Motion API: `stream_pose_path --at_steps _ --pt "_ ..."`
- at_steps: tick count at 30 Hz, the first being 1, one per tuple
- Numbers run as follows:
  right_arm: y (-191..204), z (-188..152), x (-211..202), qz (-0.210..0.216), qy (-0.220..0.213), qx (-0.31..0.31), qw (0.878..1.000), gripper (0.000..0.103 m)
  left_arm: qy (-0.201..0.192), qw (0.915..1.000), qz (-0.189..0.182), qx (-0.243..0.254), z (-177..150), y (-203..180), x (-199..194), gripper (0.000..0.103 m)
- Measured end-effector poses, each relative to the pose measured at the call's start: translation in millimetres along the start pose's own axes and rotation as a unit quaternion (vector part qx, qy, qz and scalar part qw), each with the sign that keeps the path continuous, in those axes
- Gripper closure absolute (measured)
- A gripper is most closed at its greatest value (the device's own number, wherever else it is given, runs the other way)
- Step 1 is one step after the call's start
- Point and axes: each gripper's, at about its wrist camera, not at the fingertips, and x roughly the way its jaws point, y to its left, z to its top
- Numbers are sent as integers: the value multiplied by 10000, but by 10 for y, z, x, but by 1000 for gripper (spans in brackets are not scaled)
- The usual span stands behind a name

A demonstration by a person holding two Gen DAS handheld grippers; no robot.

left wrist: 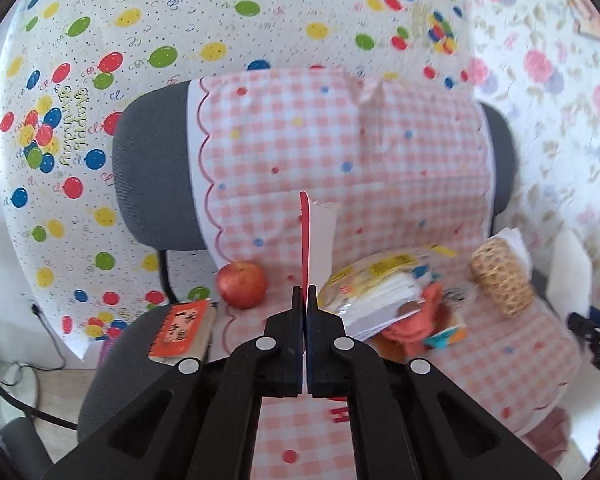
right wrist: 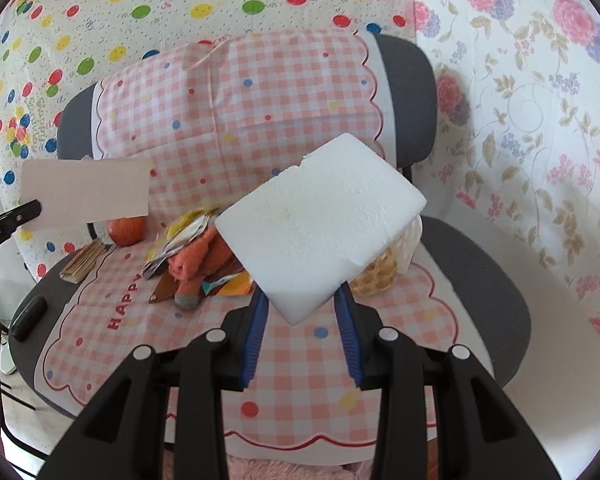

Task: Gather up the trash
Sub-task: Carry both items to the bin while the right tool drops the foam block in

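Right wrist: right tongs (right wrist: 302,300) clamp white foam block (right wrist: 320,220), chipped edge; left tongs (left wrist: 305,296) pinch thin card (left wrist: 318,240).

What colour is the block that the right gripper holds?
Plain white, with a grainy surface like foam. The foam block shows best in the right wrist view.

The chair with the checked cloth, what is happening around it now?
A person holds two grippers over the chair. The left gripper has its jaws shut on a thin card. The right gripper grips a white foam block by one corner. An apple, a booklet and wrappers lie on the seat.
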Motion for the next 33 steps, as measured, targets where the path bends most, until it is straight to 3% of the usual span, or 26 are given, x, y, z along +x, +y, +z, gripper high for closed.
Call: stream_pose_path --at_steps 5,9,17,26,33 --pt "-169 31 -245 -258 -133 42 9996 69 -331 9978 -519 266 -20 -405 -304 102" --pt "-383 -28 -509 -583 -191 115 9980 69 -545 9913 -1111 447 -39 -790 -533 102" --pt "-735 -325 -964 -1240 -96 230 9920 69 -445 9721 -2184 728 -291 -1445 -681 102" --pt "-1037 -1067 -1065 -1738 720 502 9809 67 -69 9469 -3036 1057 -722 -2040 -650 102" --pt "-1285 -1564 -912 -1879 1289 820 9702 65 175 9345 -3317 1276 -980 -2327 -605 102"
